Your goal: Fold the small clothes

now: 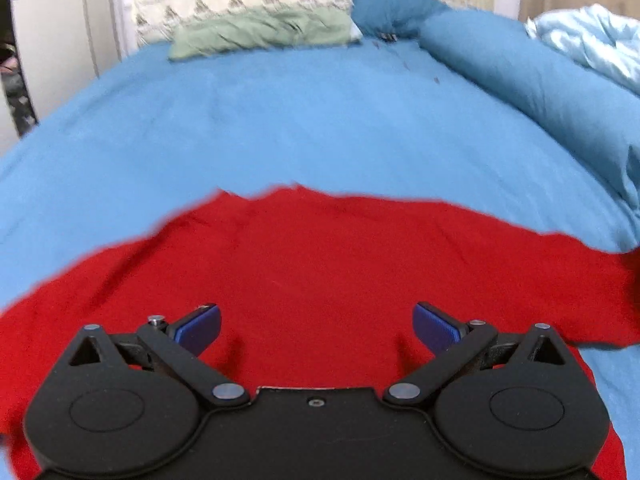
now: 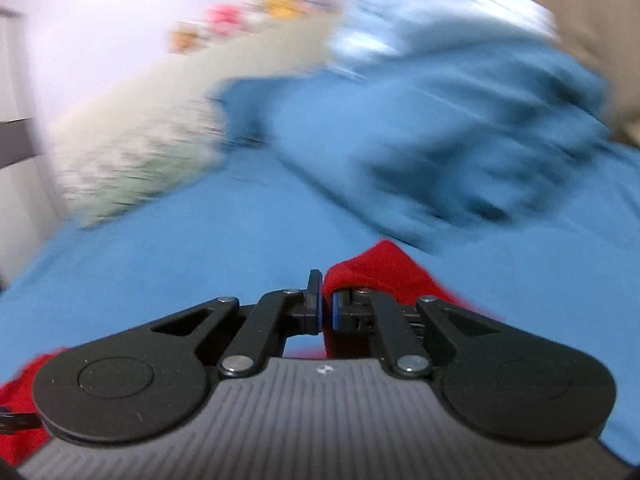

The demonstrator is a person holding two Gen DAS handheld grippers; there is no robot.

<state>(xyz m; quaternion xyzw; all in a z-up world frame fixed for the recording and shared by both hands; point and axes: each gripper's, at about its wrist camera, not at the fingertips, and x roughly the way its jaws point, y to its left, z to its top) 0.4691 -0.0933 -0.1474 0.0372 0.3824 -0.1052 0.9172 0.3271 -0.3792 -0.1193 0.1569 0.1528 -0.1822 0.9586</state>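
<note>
A red garment (image 1: pixel 320 264) lies spread on the blue bed sheet (image 1: pixel 280 120). My left gripper (image 1: pixel 316 326) is open above the garment's near part, its blue pads (image 1: pixel 200 326) wide apart and holding nothing. My right gripper (image 2: pixel 326 306) is shut on a raised fold of the red garment (image 2: pixel 376 268), lifted above the sheet (image 2: pixel 200 232). The right wrist view is blurred by motion.
A cream and green patterned pillow (image 1: pixel 248 12) lies at the head of the bed. A darker blue rolled duvet (image 1: pixel 500 64) and a pale blue blanket (image 1: pixel 588 40) run along the right side. The bed's left edge drops off beside a white wall.
</note>
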